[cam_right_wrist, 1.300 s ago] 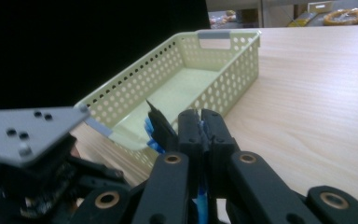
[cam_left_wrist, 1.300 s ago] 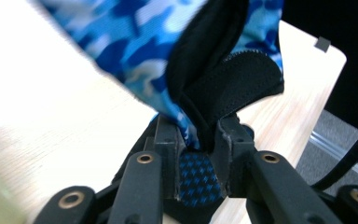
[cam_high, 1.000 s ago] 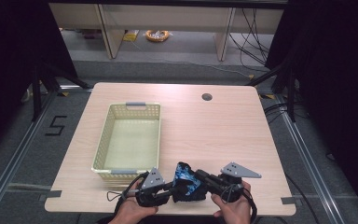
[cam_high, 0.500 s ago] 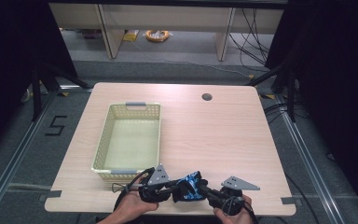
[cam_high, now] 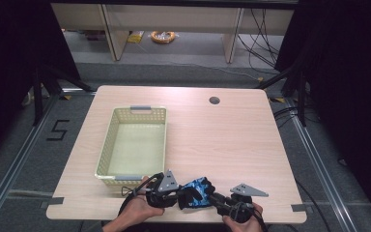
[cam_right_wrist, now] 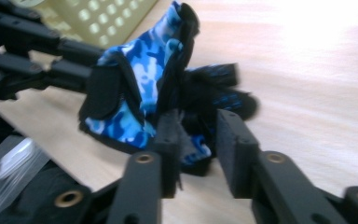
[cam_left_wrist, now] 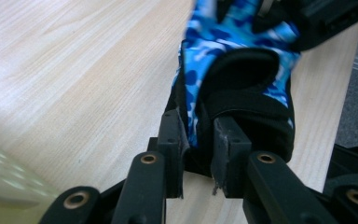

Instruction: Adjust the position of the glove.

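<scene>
Right gripper (cam_high: 211, 197) sinks lower, jaws just opening, apart around blue camouflage fabric glove (cam_high: 196, 189); left gripper (cam_high: 174, 197) clamps glove cuff; pale yellow perforated plastic basket (cam_high: 107, 145) holds nothing, glove not yet inside.

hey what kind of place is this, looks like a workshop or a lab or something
Probably a lab set up for recording handling tasks. A bare wooden table stands alone between dark curtains, with tape marks on the floor and loose cables behind. On it are just a plastic basket and a blue glove.
</scene>
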### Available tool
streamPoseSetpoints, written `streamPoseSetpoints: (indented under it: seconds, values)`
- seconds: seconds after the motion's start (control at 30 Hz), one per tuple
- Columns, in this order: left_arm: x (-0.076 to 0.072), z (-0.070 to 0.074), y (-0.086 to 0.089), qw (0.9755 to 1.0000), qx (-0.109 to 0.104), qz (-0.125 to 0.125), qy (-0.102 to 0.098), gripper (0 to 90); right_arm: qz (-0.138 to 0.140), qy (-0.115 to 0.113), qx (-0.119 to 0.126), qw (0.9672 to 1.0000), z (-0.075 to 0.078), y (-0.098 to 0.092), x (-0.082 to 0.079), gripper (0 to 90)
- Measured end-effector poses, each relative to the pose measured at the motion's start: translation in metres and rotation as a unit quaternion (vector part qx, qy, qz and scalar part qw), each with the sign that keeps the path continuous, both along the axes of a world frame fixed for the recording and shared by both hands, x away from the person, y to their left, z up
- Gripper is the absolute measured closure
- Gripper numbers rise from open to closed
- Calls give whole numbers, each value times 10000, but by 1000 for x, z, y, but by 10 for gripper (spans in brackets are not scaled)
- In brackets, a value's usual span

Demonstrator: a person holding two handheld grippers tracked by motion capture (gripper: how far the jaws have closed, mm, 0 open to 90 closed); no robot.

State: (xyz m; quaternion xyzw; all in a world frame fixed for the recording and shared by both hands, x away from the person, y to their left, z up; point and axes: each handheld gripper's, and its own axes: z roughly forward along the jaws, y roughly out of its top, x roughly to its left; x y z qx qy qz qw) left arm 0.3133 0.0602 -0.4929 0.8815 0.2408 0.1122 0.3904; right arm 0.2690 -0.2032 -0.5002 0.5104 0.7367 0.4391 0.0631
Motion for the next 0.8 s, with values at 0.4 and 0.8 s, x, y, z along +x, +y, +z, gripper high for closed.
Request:
streamPoseSetpoints:
  seconds: [0.4, 0.8]
  values:
    - [0, -2, -3, 9999, 42, -109, 38, 643, 413, -608, -900, 9932, 19, -1, 15, 620]
    - [1, -2, 2, 10000, 61, -34, -28, 626, 1497, -279, -1317, 9795, 8, 13, 63, 858]
